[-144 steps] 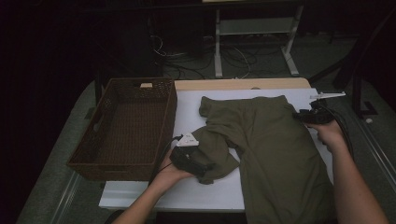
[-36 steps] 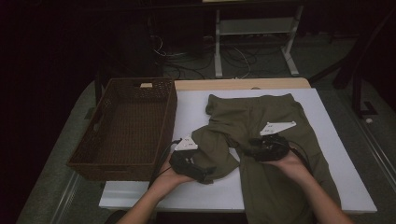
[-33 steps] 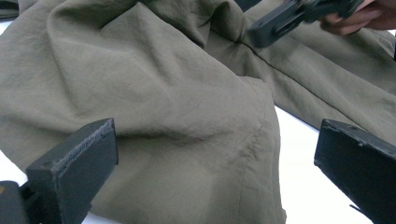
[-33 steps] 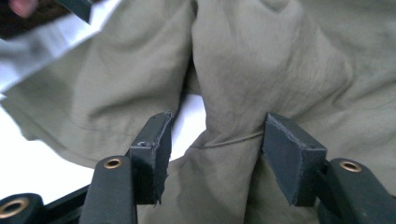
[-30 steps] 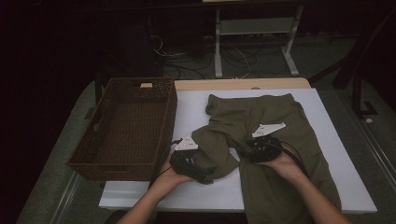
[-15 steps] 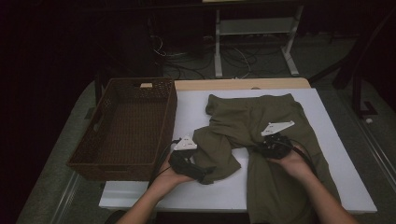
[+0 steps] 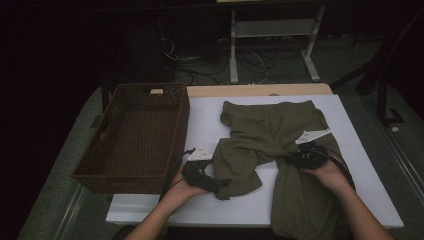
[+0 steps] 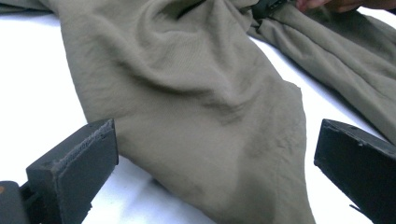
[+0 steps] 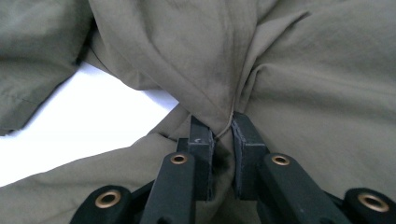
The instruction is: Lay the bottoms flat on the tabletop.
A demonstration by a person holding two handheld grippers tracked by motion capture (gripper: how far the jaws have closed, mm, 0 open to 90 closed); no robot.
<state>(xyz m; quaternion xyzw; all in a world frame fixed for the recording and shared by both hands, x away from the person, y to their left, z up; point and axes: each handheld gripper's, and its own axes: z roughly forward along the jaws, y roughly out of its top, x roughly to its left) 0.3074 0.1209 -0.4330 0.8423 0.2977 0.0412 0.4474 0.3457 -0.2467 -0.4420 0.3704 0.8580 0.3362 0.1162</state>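
I can't see the near end of the olive trousers (image 7: pixel 300 200); it runs off the near edge of the white table (image 7: pixel 210 125). My right gripper (image 9: pixel 223 135) has its fingertips buried in a pinched fold of cloth. In the left gripper view, both jaws are cut off by the frame. The far background is too dark to read.

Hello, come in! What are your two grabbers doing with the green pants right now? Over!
Right gripper shut on pants. Left gripper open around a folded leg. Basket sits left. Nothing blocking.
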